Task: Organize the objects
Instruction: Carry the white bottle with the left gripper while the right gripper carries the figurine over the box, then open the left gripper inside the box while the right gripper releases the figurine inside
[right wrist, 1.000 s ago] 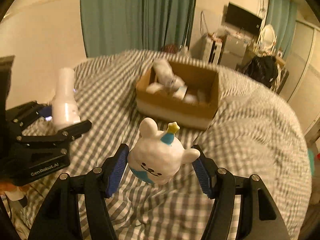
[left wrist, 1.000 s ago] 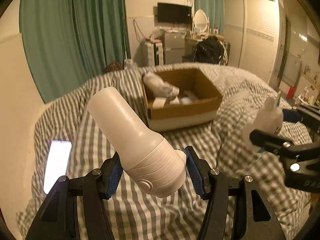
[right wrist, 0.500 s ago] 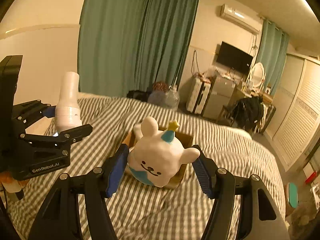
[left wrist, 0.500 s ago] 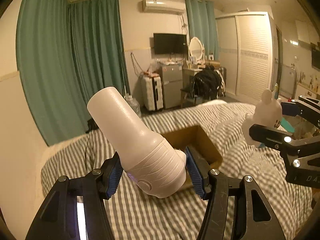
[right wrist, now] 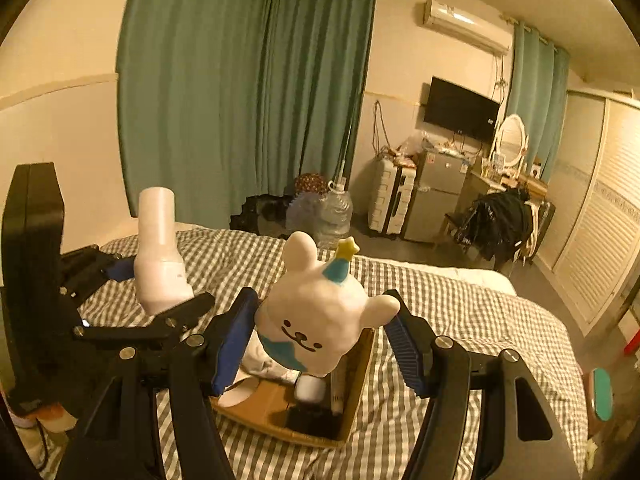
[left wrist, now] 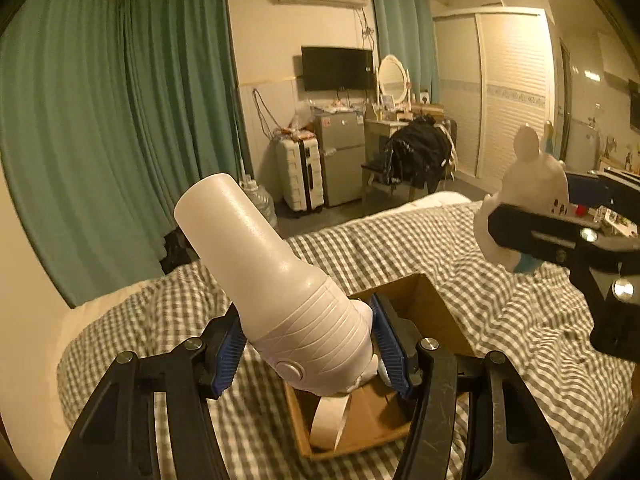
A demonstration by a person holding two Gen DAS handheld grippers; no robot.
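Left gripper (left wrist: 308,344) pinches the white bottle-shaped device (left wrist: 276,280) by its wide end, right gripper (right wrist: 320,336) clamps the bear figurine (right wrist: 316,316). Both hover above the open cardboard box (right wrist: 360,376) on the checked bedspread (right wrist: 460,320), presumably positioned for dropping in.

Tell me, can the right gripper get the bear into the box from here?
Probably yes. The right gripper holds the bear just above the open box, and nothing blocks the drop; things already lie inside, though.
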